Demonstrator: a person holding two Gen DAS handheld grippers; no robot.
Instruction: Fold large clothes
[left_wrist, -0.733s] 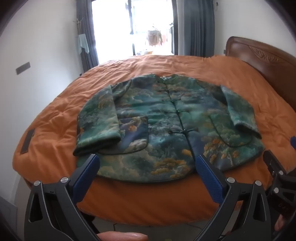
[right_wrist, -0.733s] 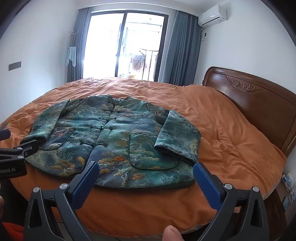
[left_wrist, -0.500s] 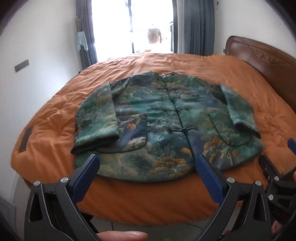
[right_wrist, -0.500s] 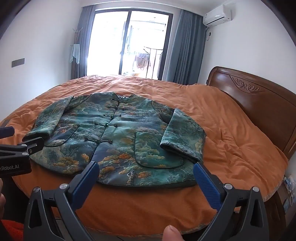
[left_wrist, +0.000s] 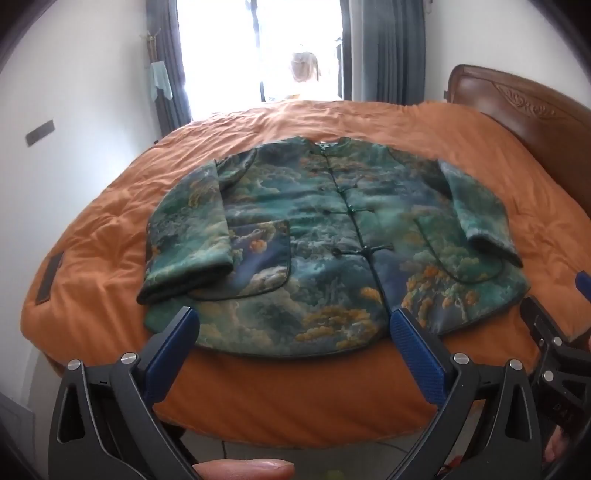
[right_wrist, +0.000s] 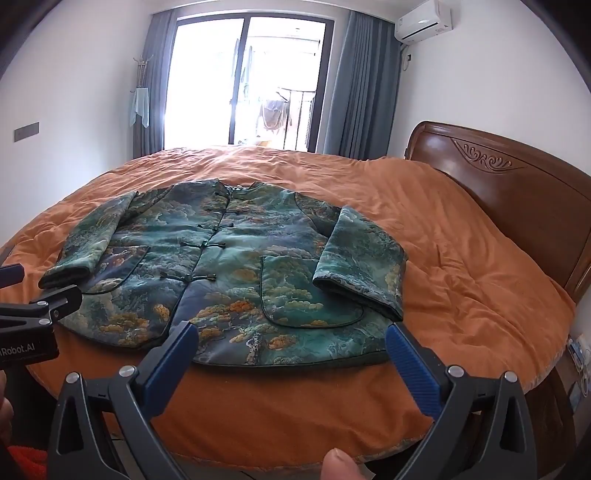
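- A padded jacket (left_wrist: 332, 243) in a green, blue and orange landscape print lies flat and face up on the orange quilt (left_wrist: 369, 122) of a bed, its hem toward the near edge and its collar toward the window (right_wrist: 243, 81).
- Its front is fastened down the middle with dark knot buttons (right_wrist: 203, 244), and a patch pocket (right_wrist: 295, 291) sits on each front panel.
- Both sleeves are folded inward over the body: one sleeve (left_wrist: 192, 236) lies along the pocket on the left side, the other sleeve (right_wrist: 362, 258) rests across the pocket on the right side, cuffs pointing toward the hem.
- The left gripper (left_wrist: 291, 325) hangs over the near edge of the bed, just short of the hem; its blue-padded fingers (left_wrist: 173, 347) are spread wide and hold nothing.
- The right gripper (right_wrist: 290, 341) is likewise at the near edge, by the right half of the hem, fingers (right_wrist: 410, 362) wide apart and empty.
- Each gripper shows in the other's view at the frame edge, beside the jacket's lower corners.
- A carved wooden headboard (right_wrist: 517, 192) stands at the right of the bed; grey curtains (right_wrist: 362, 85) frame the window, and an air conditioner (right_wrist: 423, 20) is mounted high on the wall.
- A dark flat patch (left_wrist: 50, 275) lies on the quilt at its left edge, well apart from the jacket.
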